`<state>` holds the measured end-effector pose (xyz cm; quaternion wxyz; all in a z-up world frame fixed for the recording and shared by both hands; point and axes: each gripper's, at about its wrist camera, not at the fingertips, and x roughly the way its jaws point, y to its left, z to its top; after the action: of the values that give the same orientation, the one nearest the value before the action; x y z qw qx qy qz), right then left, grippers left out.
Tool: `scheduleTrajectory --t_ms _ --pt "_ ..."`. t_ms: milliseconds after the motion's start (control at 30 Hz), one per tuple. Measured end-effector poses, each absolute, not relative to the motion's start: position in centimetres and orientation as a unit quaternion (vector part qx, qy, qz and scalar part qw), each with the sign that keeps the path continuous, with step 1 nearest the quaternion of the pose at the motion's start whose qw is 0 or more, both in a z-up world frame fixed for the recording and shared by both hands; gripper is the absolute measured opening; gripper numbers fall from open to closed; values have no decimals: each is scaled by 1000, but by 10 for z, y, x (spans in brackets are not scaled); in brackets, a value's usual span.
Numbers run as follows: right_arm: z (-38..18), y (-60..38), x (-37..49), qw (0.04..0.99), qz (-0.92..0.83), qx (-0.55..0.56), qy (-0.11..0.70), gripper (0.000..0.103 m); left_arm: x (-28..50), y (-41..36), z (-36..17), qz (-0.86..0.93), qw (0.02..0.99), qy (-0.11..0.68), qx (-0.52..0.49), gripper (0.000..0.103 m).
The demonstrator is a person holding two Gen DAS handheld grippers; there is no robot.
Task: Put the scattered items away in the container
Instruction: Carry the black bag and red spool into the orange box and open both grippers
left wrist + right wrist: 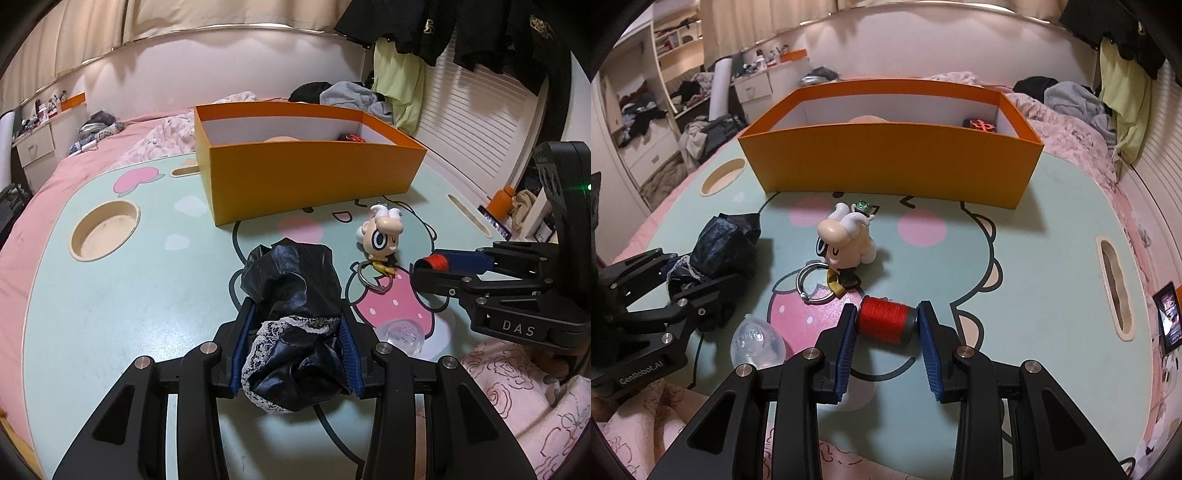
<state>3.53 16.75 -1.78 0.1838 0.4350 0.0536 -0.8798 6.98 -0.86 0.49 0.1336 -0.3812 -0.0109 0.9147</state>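
- Left wrist view: the orange box [310, 177] fills the upper middle of the frame, open-topped on the mint counter [110, 314], with two small things already showing at its far wall.
- The black lace-trimmed cloth [291, 314] sits low in the centre, clamped between the fingers of the left gripper [295, 325]. It looks light, soft and a little slick, so a hold around the bunched middle, as here, should keep it from sliding out.
- Right wrist view: the cartoon figure keychain [846, 240] lies at the centre of the frame in front of the box, its metal ring toward the camera. It looks hard and smooth, so I would take it by the body.
- The clear plastic capsule [757, 341] lies at lower left, likely light and prone to roll.
- The red thread spool [886, 321] sits just below centre, pinched end to end by the right gripper [888, 321]. It is stiff and light, and the flat ends give the surest hold.
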Motion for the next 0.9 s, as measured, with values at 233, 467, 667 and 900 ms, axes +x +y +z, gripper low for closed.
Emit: scheduleTrajectory --t_ms 233,467,667,900 --pt "-19 165 38 185 -882 429 61 32 70 -9 5 914 139 -18 -381 43" --pt "-13 169 41 184 -889 415 59 32 69 -8 7 911 143 -17 -387 43" --pt "1 168 40 193 -896 395 63 32 65 -7 25 914 160 -23 -373 43" --pt "28 171 16 200 -908 365 41 32 36 -1 69 929 175 -10 -325 43"
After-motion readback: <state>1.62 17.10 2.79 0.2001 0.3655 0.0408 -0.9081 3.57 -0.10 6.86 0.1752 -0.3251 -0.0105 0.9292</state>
